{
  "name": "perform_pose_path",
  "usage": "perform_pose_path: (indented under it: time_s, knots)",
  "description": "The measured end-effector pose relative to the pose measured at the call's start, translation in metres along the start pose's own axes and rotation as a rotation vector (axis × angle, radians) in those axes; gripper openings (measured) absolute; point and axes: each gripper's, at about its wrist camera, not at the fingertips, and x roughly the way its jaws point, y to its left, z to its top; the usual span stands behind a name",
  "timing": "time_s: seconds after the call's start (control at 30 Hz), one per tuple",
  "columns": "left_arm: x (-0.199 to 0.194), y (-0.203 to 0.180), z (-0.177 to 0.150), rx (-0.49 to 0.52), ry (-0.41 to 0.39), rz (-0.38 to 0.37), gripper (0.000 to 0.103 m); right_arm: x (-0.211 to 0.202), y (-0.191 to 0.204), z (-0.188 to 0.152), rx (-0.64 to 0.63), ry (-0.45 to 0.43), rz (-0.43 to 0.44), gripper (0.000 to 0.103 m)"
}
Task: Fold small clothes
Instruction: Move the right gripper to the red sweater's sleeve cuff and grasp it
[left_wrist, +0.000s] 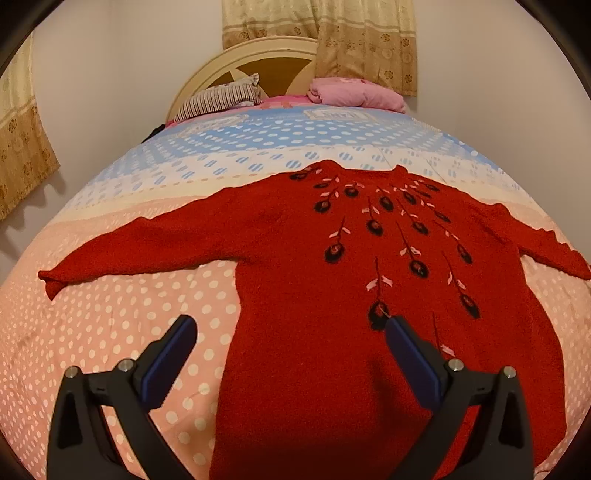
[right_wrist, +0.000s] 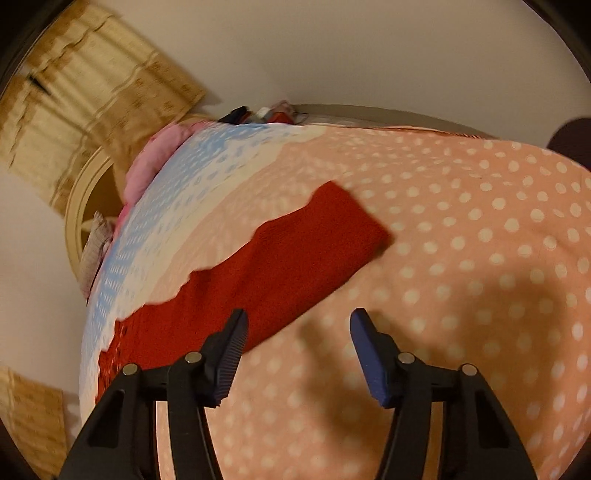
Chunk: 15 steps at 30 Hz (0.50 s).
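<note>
A red knitted sweater (left_wrist: 332, 295) with dark flower embroidery lies flat on the bed, front up, both sleeves spread out to the sides. My left gripper (left_wrist: 291, 328) hovers open over its lower left side, with the side seam between the two fingers and neither pad touching it. In the right wrist view one red sleeve (right_wrist: 295, 258) stretches across the bedspread, its cuff pointing to the upper right. My right gripper (right_wrist: 299, 325) stands open just beside the sleeve's lower edge, with only bedspread between its fingers.
The bedspread (left_wrist: 129, 332) is pink with white dots near me and blue and white farther back. A striped pillow (left_wrist: 221, 98) and a pink folded blanket (left_wrist: 354, 94) lie by the headboard (left_wrist: 251, 59). Curtains (left_wrist: 362, 37) hang behind, walls on both sides.
</note>
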Motion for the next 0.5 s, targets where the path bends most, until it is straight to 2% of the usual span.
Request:
perform_pose_path:
  time_s: [0.1, 0.2, 0.4, 0.5]
  knots:
    - [0.004, -0.002, 0.001, -0.003, 0.007, -0.003, 0.103, 0.012, -0.013, 0.009, 0.054, 0.015, -0.003, 0.054]
    - [0.006, -0.003, 0.001, -0.001, 0.010, 0.000, 0.103, 0.018, -0.015, 0.019, 0.067, -0.008, -0.012, 0.053]
    - [0.018, 0.003, 0.008, -0.004, -0.023, 0.071, 0.103, 0.034, -0.021, 0.039, 0.109, -0.032, -0.042, 0.052]
    - [0.027, 0.013, 0.011, -0.035, -0.009, 0.082, 0.103, 0.039, -0.022, 0.046, 0.088, -0.041, -0.085, 0.031]
